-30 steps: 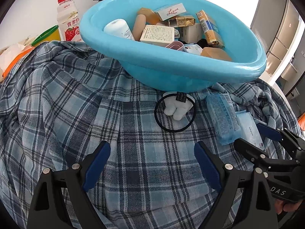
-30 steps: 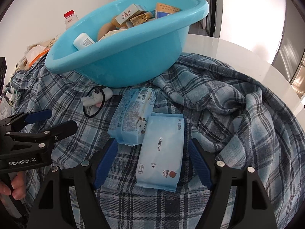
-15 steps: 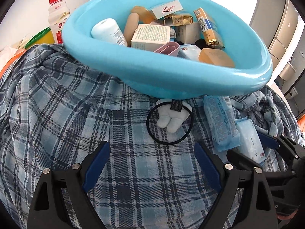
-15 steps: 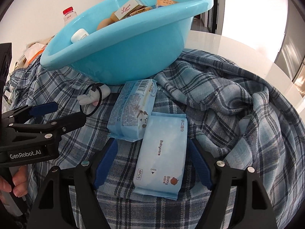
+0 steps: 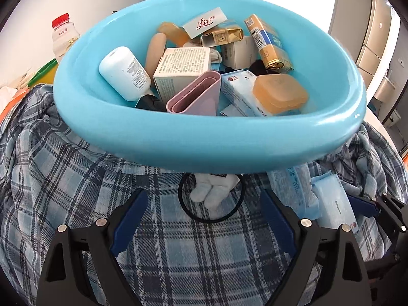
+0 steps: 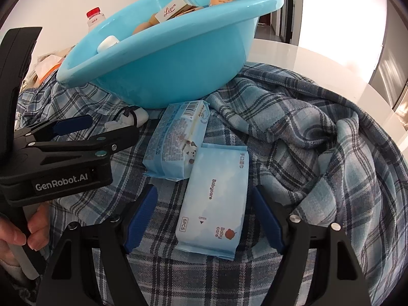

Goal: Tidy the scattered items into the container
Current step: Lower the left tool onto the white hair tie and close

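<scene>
A light blue basin (image 5: 209,142) (image 6: 178,58) holds several boxes, a white bottle and soap cases. In front of it on the plaid cloth lies a black hair tie with a white plush charm (image 5: 211,196) (image 6: 130,118). My left gripper (image 5: 204,214) (image 6: 94,130) is open, its fingers on either side of the hair tie. Two blue wipe packs lie to the right: a Babycare pack (image 6: 214,199) (image 5: 334,209) and a printed pack (image 6: 178,142) (image 5: 293,188). My right gripper (image 6: 204,214) is open, its fingers astride the Babycare pack.
A plaid shirt (image 6: 318,140) covers the white table (image 6: 318,61) and bunches up at the right. A red-capped drink bottle (image 5: 62,38) and a green-yellow item (image 5: 43,74) stand behind the basin at the left.
Both grippers have moved forward and lower. The left now brackets the hair tie under the basin's rim; the right has closed in around the Babycare pack. Both stay open.
</scene>
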The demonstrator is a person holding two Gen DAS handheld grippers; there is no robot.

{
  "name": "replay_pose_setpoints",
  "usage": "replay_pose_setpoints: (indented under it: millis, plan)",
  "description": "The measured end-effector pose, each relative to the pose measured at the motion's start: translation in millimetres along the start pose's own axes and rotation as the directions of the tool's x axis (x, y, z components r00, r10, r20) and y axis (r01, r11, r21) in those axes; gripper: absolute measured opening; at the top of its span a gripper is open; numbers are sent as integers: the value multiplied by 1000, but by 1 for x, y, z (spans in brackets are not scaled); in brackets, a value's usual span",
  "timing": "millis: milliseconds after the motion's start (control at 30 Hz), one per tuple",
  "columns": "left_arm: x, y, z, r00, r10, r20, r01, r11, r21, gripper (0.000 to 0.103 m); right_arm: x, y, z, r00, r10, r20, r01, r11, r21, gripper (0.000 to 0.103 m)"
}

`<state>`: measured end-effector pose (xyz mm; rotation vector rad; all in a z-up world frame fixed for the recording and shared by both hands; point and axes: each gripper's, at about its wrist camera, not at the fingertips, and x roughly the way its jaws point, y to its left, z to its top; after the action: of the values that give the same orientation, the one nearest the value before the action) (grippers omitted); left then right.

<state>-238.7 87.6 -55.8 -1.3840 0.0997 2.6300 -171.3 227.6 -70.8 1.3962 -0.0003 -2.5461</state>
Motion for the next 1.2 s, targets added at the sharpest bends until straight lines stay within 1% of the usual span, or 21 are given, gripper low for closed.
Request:
replay_pose_setpoints:
  millis: [133, 200, 367, 400, 433, 500, 533, 567, 600, 700, 833, 1100, 1200]
  plan:
    - [7, -1, 5, 1000, -8, 8, 8, 1000, 1, 91, -2, 0, -1, 1000, 10, 0, -10, 1000, -4, 75]
    - [11, -1, 8, 1000, 7, 12, -7, 1000, 4, 91, -2, -1, -1, 1000, 13, 2, -13, 1000, -1, 75]
    - [20, -3, 12, 1000, 19, 11, -19, 1000, 17, 91, -3, -4, -3, 1000, 21, 2, -21, 1000, 4, 75]
    - [21, -3, 13, 1000, 20, 12, -20, 1000, 21, 88, -4, -5, -4, 1000, 21, 0, -21, 1000, 6, 75]
    - [22, -4, 12, 1000, 23, 11, -23, 999, 23, 84, -5, -6, -5, 1000, 22, 1, -22, 1000, 6, 75]
    - [25, -4, 12, 999, 35, -3, -35, 999, 28, 55, -7, -6, -5, 1000, 24, 0, -24, 1000, 7, 75]
    - [23, 1, 10, 1000, 25, -5, -25, 999, 27, 50, -8, -7, -5, 1000, 25, 0, -25, 1000, 8, 75]
    - [22, 1, 10, 1000, 22, -5, -22, 1000, 23, 40, -10, -9, -6, 1000, 25, 1, -25, 1000, 9, 75]
    - [20, 1, 10, 1000, 27, -4, -27, 999, 24, 38, -11, -9, -6, 1000, 24, 4, -24, 1000, 10, 75]
    - [16, -2, 9, 999, 43, 19, -44, 998, 54, 36, -16, -9, -7, 1000, 23, 12, -24, 1000, 17, 75]
    - [7, -1, 10, 999, 22, 31, -23, 999, 45, 34, -23, -10, -9, 1000, 18, 23, -18, 1000, 19, 75]
    - [-14, 2, 5, 999, 4, 40, -6, 999, 52, 34, -34, -7, -10, 999, 15, 36, -15, 1000, 11, 75]
    - [-22, 4, 0, 999, 14, 45, -16, 999, 46, 34, -36, 2, -10, 999, 15, 43, -15, 1000, 3, 75]
